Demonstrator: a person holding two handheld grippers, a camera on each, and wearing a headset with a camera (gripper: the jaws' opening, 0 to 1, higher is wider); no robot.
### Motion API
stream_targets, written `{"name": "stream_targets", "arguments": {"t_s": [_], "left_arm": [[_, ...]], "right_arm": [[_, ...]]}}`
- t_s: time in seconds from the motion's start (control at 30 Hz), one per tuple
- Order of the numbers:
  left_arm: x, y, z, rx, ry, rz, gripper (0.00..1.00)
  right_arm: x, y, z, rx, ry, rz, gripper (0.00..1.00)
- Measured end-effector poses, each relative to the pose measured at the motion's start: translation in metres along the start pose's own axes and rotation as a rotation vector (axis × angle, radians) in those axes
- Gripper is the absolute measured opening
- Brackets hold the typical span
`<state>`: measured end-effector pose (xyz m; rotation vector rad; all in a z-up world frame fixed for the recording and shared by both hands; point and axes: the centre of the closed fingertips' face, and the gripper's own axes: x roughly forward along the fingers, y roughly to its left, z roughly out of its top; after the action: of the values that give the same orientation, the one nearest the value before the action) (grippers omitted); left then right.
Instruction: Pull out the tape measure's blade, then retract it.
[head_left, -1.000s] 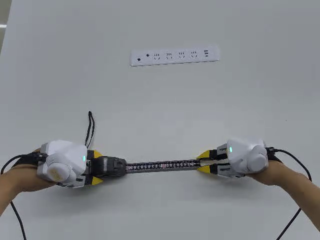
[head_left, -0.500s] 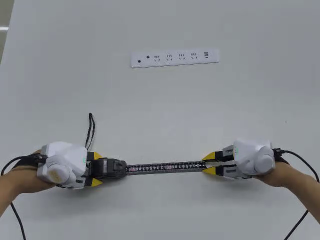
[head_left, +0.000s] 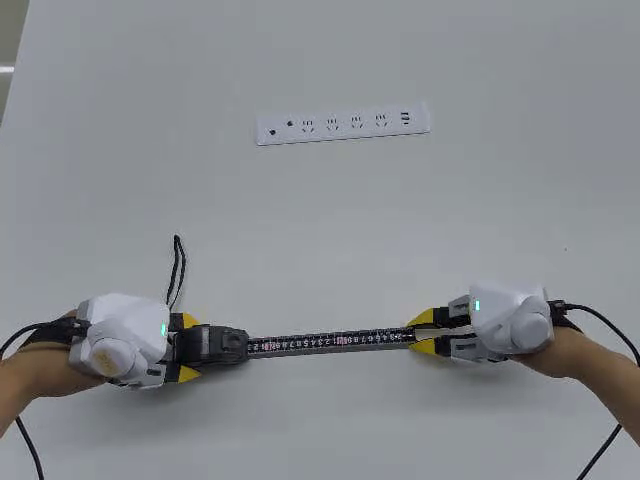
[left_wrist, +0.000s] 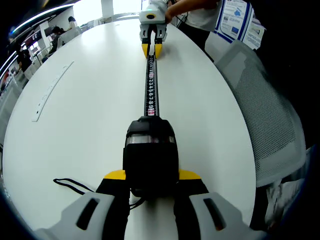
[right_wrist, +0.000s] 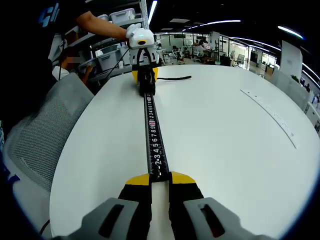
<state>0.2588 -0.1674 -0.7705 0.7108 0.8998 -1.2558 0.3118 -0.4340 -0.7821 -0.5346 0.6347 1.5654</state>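
The black tape measure case (head_left: 215, 343) (left_wrist: 150, 155) lies on the white table, and my left gripper (head_left: 187, 348) (left_wrist: 151, 176) is shut on it. Its dark blade (head_left: 330, 342) (left_wrist: 151, 87) (right_wrist: 153, 135) with white numbers runs out across the table to my right gripper (head_left: 423, 333) (right_wrist: 160, 178), which is shut on the blade's tip. In the right gripper view the case (right_wrist: 145, 80) sits far off under the left gripper (right_wrist: 142, 42). In the left gripper view the right gripper (left_wrist: 152, 47) shows at the blade's far end. A black wrist strap (head_left: 176, 268) trails behind the case.
A white power strip (head_left: 343, 125) lies flat at the back of the table. A grey mesh chair (left_wrist: 265, 120) (right_wrist: 37, 135) stands at the near table edge. Cables run from both grippers toward me. Shelves and desks stand beyond the table.
The blade has come further out of the case: my right gripper has drawn slightly away to the right, and the left gripper with the case has shifted a little left.
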Motion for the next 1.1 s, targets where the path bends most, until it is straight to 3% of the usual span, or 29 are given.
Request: {"name": "stream_targets", "arguments": {"t_s": [0.67,1.1], "left_arm": [[0.0024,-0.0006,0.0008,0.017,0.007,-0.018,0.30],[0.0020,-0.0015,0.0010,0.020,0.009,-0.019,0.31]], "right_arm": [[-0.0004,0.0023,-0.0051,-0.029,0.030,-0.002,0.12],[-0.0012,0.0043,-0.0045,-0.108,0.067,-0.013,0.14]]}}
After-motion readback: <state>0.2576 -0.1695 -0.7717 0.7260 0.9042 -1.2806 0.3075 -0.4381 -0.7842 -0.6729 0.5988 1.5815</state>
